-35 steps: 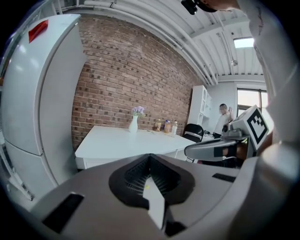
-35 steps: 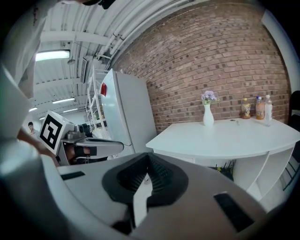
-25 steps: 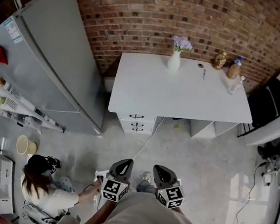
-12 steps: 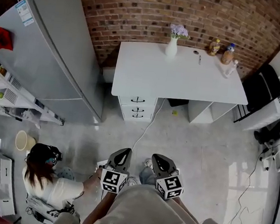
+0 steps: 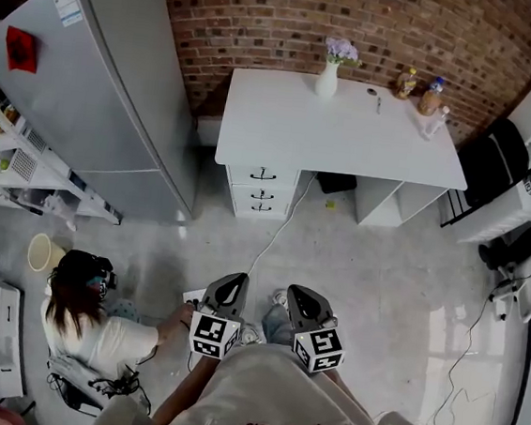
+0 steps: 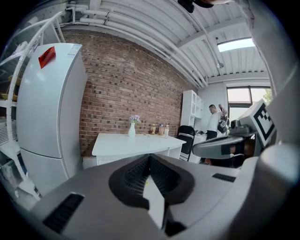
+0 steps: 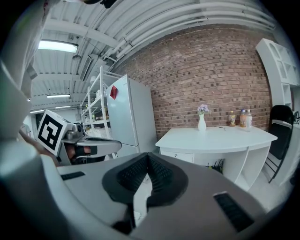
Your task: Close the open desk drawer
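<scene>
The white desk point(image 5: 349, 135) stands against the brick wall, far ahead of me across the floor. Its drawer unit point(image 5: 261, 189) shows three fronts with black handles; from here I cannot tell which one stands out. My left gripper point(image 5: 237, 279) and right gripper point(image 5: 292, 291) hang side by side low in the head view, both pointing toward the desk, both shut and empty. In the left gripper view the left gripper point(image 6: 150, 157) has its jaws together, with the desk point(image 6: 136, 143) beyond. The right gripper point(image 7: 148, 155) is likewise shut, the desk point(image 7: 220, 136) to its right.
A tall grey fridge point(image 5: 99, 95) stands left of the desk. A person point(image 5: 84, 320) sits on the floor at my left, near a bucket point(image 5: 42, 251). A white cable point(image 5: 278, 232) runs across the floor. A vase point(image 5: 328, 77) and bottles point(image 5: 420, 91) stand on the desk; a black chair point(image 5: 497, 160) is right.
Both grippers have shifted up the frame toward the desk, staying shut and side by side. The view has swung, so more floor shows before the desk.
</scene>
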Motion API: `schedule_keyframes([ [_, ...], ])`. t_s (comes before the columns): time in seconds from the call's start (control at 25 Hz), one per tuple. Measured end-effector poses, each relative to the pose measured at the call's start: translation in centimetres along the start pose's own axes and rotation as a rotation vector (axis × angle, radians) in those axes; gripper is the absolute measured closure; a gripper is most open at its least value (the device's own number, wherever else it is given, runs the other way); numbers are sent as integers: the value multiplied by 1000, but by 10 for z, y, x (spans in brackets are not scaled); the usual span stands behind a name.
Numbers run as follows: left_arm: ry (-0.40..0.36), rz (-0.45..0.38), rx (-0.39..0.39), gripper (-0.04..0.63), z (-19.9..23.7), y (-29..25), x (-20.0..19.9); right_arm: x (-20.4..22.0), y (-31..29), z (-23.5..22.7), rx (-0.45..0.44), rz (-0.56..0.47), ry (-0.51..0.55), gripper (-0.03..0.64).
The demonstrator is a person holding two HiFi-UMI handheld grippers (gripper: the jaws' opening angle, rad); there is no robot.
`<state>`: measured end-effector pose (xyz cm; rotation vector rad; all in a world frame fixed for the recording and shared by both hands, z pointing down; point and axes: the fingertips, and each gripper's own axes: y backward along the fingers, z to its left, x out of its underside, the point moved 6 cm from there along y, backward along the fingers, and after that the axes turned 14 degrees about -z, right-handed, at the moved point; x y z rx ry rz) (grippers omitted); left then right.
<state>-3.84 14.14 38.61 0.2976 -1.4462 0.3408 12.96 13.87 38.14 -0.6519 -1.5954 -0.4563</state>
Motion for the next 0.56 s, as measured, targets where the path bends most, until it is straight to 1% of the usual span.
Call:
schedule_keyframes([
  [0.24,-2,-8,3,583,-6,3,0,-2,5,4,-15,-14,20,600],
  [0.56,-6,-15,13,583,-12,5,1,0,14,5,-10,-15,21,600],
])
